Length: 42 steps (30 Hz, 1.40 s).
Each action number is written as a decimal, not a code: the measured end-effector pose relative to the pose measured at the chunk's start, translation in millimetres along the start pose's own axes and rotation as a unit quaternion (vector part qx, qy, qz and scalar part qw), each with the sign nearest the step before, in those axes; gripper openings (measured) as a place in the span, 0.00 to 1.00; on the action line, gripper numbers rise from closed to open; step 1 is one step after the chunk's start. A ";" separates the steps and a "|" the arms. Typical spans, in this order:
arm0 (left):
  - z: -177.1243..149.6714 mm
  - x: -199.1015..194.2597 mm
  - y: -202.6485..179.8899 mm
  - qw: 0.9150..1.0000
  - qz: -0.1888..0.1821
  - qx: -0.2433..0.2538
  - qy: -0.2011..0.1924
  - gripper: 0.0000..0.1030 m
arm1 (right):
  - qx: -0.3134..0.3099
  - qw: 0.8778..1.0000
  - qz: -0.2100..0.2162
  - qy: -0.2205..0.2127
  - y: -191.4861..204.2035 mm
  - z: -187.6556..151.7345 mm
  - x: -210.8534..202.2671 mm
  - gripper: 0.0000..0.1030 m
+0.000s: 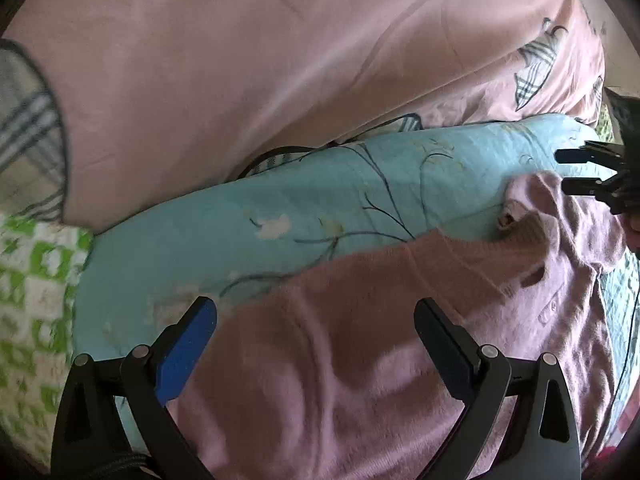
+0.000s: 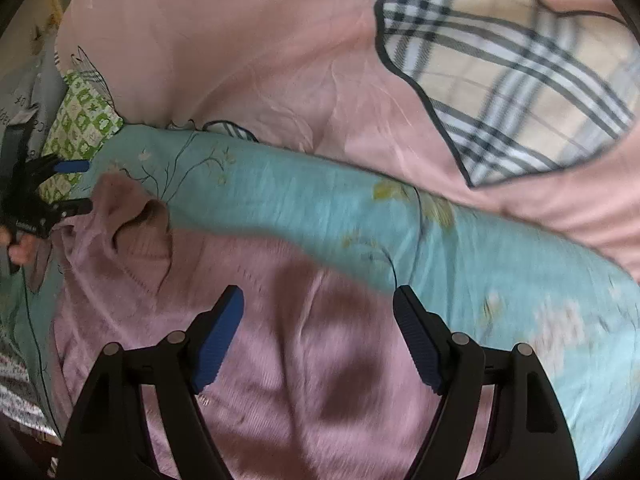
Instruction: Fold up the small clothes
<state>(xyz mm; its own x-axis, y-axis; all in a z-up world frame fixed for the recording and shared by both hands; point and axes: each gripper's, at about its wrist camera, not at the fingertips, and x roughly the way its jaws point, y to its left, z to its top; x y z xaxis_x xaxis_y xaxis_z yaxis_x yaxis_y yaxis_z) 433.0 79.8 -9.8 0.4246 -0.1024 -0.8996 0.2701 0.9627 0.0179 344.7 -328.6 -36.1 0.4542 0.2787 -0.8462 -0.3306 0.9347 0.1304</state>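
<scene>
Pink quilt (image 1: 248, 72), filling the upper field of both wrist views from about 10 to 2 o'clock; a plaid patch (image 2: 516, 76) is set into it at 1 o'clock in the right wrist view. Below it, a pale blue floral cover (image 1: 320, 208) runs as a band across the middle of each view, with a green-and-white checked cloth (image 1: 32, 280) at its end, at 8 o'clock in the left wrist view.

Mauve knitted garment (image 2: 280, 360), the task's thing, lying on the blue cover and occupying the lower field from 4 to 8 o'clock in both views. It is spread but rumpled, with soft ridges across the body and a ribbed opening (image 2: 140, 220) turned up at 10 o'clock in the right wrist view. No clean fold is apparent; folding is judged to be at its start, with flattening and all folds left to do.

Left tool (image 1: 316, 344), jaws wide apart and holding nothing, the garment's upper edge lying just beyond and beneath its fingertips at 6 o'clock. Right tool (image 2: 318, 328), likewise wide apart and empty, above the garment's body at 6 o'clock. Each tool also shows in the other's view, near the ribbed opening; contact with the knit cannot be told through the blur.
</scene>
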 end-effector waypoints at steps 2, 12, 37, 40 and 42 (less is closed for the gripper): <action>7.6 14.8 1.5 1.000 -0.015 0.016 0.021 0.97 | -0.011 1.000 0.008 0.017 -2.5 5.6 14.6 0.67; 3.8 58.1 -22.0 0.996 -0.028 0.075 0.051 0.06 | -0.047 0.996 0.036 0.066 3.3 1.0 54.9 0.10; -24.7 6.2 -48.8 0.989 0.071 -0.118 -0.055 0.32 | 0.235 0.963 -0.061 -0.119 -27.9 -45.8 -38.0 0.50; -48.6 -10.7 -70.0 0.988 0.031 -0.136 -0.060 0.38 | 0.266 0.953 -0.063 -0.129 -32.1 -92.6 -71.8 0.50; -63.4 -16.7 -86.3 0.988 0.011 -0.141 -0.057 0.39 | 0.288 0.946 -0.071 -0.126 -40.8 -127.1 -88.1 0.50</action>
<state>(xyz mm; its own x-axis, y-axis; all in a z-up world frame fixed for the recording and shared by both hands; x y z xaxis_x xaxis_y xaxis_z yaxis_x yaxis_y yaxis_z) 347.8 14.3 -24.0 0.5274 -0.0922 -0.8446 0.0149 0.9949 -0.0993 213.1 -419.3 -32.5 0.6674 0.1169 -0.7355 0.2223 0.9113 0.3466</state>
